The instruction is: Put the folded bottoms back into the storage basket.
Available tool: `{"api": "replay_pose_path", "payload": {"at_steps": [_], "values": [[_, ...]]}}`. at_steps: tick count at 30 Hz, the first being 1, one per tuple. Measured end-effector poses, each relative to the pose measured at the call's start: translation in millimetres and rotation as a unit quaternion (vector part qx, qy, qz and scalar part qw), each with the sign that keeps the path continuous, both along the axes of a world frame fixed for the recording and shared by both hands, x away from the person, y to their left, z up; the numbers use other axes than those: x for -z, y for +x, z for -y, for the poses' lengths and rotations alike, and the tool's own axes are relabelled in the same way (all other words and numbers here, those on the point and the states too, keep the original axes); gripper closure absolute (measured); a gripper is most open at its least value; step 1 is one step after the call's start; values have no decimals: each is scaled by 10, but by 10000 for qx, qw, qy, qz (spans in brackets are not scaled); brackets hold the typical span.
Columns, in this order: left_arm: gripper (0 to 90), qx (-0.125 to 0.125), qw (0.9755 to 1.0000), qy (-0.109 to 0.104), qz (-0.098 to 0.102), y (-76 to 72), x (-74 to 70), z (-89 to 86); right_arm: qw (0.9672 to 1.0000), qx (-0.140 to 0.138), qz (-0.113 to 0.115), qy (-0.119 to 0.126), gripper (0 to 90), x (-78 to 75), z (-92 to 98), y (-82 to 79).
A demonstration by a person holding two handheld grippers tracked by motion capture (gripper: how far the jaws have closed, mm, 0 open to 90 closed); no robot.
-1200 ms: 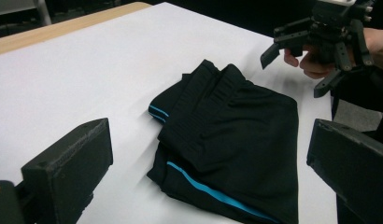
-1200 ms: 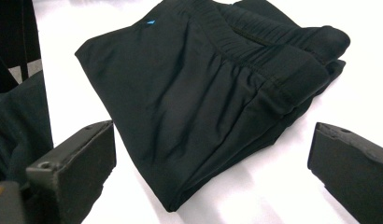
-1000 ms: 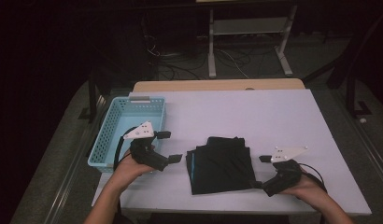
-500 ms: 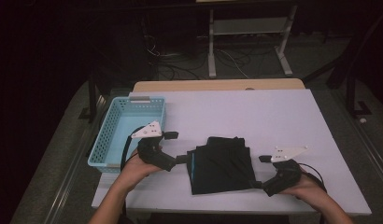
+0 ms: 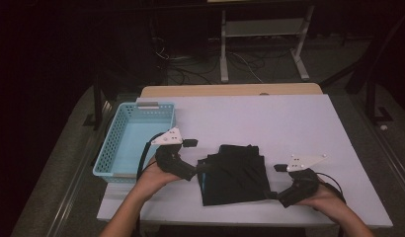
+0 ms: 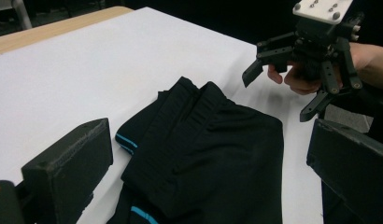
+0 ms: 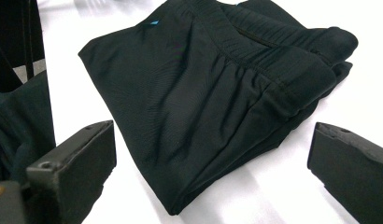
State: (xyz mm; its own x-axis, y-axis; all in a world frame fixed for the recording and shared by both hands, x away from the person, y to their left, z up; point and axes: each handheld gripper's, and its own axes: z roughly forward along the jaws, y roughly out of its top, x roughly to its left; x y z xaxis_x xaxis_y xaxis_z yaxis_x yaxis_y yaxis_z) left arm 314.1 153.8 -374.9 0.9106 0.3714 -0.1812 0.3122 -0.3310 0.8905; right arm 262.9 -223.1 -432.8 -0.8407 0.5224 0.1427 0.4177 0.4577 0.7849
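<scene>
High view: white table (image 5: 269, 118), dark room; both hand-held grippers' jaws apart beside folded shorts (image 5: 235, 173).

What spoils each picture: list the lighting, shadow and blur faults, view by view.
High view: dim, room behind nearly black, soft all over. Left gripper view: bright white table, black shorts crisp, near jaws blurred. Right gripper view: table glare washes out the top edge; the shorts' folds read clearly.

Both forearms come in low over the desk (image 5: 289, 118). The left hand (image 5: 153, 178) holds the left tongs (image 5: 199, 169) with the jaws spread wide and aimed rightward. The right hand (image 5: 323, 197) grips the right tongs (image 5: 272, 195) near the desk's front edge, jaws likewise spread wide and aimed leftward, toward the left tongs.
</scene>
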Motion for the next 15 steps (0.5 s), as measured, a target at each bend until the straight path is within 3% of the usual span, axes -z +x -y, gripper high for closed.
{"api": "replay_pose_path", "payload": {"at_steps": [8,15], "values": [[3,12,9999,128,5,47,74,180,10000,-7,-3,-10,17,1,-4,1],[38,-174,9995,253,-4,133,167,314,10000,-6,12,-10,17,-4,0,1]]}}
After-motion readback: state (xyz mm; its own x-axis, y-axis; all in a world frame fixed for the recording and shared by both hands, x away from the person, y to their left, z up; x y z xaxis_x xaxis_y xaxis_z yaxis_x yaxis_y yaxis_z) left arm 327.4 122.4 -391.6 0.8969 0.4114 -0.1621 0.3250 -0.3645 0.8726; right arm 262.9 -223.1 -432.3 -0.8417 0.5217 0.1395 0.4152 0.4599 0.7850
